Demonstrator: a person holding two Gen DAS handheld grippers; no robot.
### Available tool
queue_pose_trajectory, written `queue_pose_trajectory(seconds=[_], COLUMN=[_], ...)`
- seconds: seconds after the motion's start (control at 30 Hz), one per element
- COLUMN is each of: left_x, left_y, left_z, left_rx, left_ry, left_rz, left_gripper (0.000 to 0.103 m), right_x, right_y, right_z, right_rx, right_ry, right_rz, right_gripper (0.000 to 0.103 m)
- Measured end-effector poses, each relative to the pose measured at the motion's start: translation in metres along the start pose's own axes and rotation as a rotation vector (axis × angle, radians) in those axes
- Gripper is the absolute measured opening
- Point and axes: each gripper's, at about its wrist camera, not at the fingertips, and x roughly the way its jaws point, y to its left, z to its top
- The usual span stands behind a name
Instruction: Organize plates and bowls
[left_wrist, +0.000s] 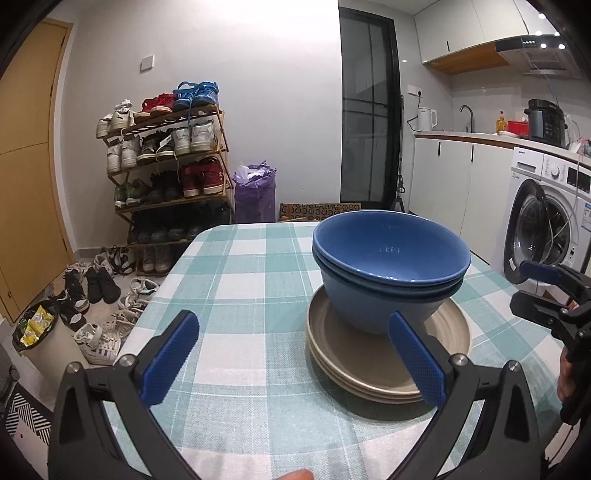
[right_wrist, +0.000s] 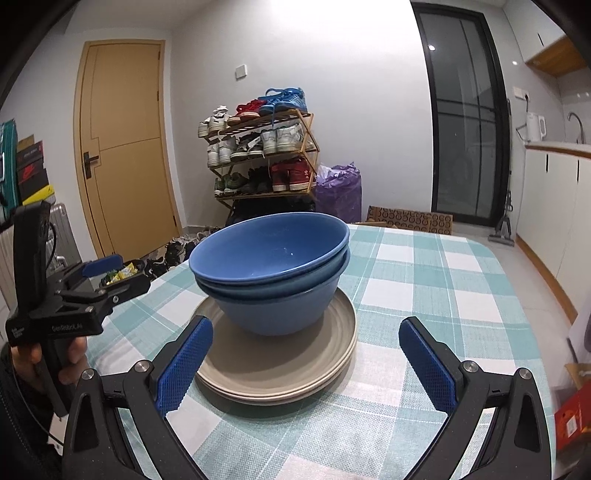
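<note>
Standing wide apart and empty, the left tongs (left_wrist: 295, 363) hover low over the checked bench (left_wrist: 236, 280); their black frame is cut off by the lower edge of the left wrist view, and a fingertip barely pokes in at the bottom. Ahead of them and to their right, stacked beige plates (left_wrist: 373, 373) lie flat on the cloth, the right blue pad (left_wrist: 417, 363) hiding part of the near rim. How many plates make up the stack is hard to tell. Two nested blue bowls (left_wrist: 391, 254) sit upright on the top plate, the lower bowl mostly hidden by the upper one.

Farther right, at the edge of that view, the right tongs appear only in part. In the right wrist view, the left tongs show at the far left, level, gripped from below by a hand (right_wrist: 70, 360) whose wrist is lost in shadow. The right tongs (right_wrist: 306, 363) are likewise spread and hold nothing, pointing forward just above the bench, with the plates and bowls (right_wrist: 269, 251) ahead between their pads and slightly left of centre, the left pad (right_wrist: 184, 363) covering the plates' near left rim.
</note>
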Motion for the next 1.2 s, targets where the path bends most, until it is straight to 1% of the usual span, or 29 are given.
queue_pose_trajectory(seconds=[0.1,0.27,0.47,0.7,0.93,1.2], left_x=[0.0,0.006,0.009,0.011,0.013,0.011], left_y=[0.0,-0.001,-0.001,-0.005,-0.007,-0.005], left_z=[-0.002,-0.006,-0.008,-0.011,-0.015,-0.018], left_rx=[-0.002,-0.002,-0.013,-0.001,0.014,-0.004], left_ry=[-0.016,-0.016,-0.023,-0.035,-0.042,-0.052], left_rz=[-0.001,0.0,-0.005,-0.01,-0.01,-0.017], left_gripper=[0.103,0.103,0.103,0.103,0.103,0.103], right_x=[0.0,0.002,0.006,0.011,0.016,0.019], right_y=[0.004,0.008,0.005,0.0,0.001,0.003], right_z=[-0.002,-0.005,-0.006,-0.008,-0.013,-0.019], right_rx=[-0.023,-0.051,-0.035,-0.027,-0.036,-0.045], right_ry=[-0.009,-0.02,-0.025,-0.025,-0.031,-0.027], right_rz=[0.012,0.026,0.024,0.024,0.024,0.027], right_gripper=[0.102,0.102,0.102,0.102,0.102,0.102])
